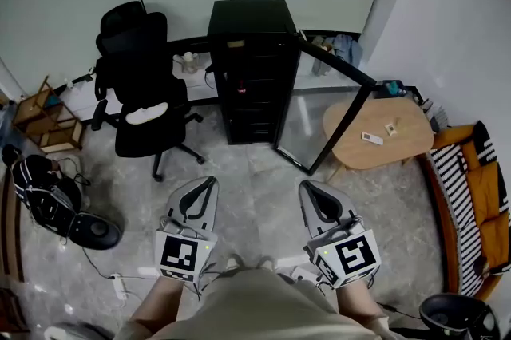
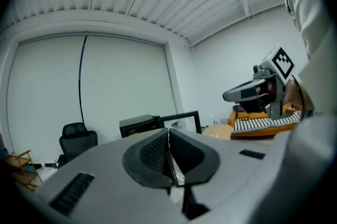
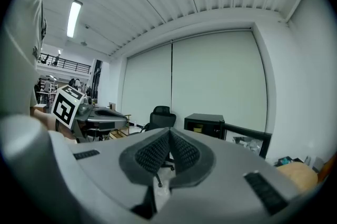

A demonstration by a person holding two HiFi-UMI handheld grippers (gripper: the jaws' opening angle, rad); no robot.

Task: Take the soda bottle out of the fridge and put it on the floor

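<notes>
The black mini fridge (image 1: 247,67) stands against the far wall with its glass door (image 1: 327,111) swung open to the right. Its inside is dark, and I cannot make out a soda bottle there. My left gripper (image 1: 210,182) and right gripper (image 1: 307,187) hover side by side over the tiled floor, well short of the fridge, both shut and empty. In the left gripper view the jaws (image 2: 168,132) meet with nothing between them, and the fridge (image 2: 139,124) is far ahead. The right gripper's jaws (image 3: 169,133) are also pressed together, with the fridge (image 3: 205,124) beyond.
A black office chair (image 1: 140,91) stands left of the fridge. A round wooden table (image 1: 399,151) with a remote (image 1: 372,139) sits right of the open door. A striped orange sofa (image 1: 479,203) lines the right wall. A bag (image 1: 44,199) and cables lie at the left.
</notes>
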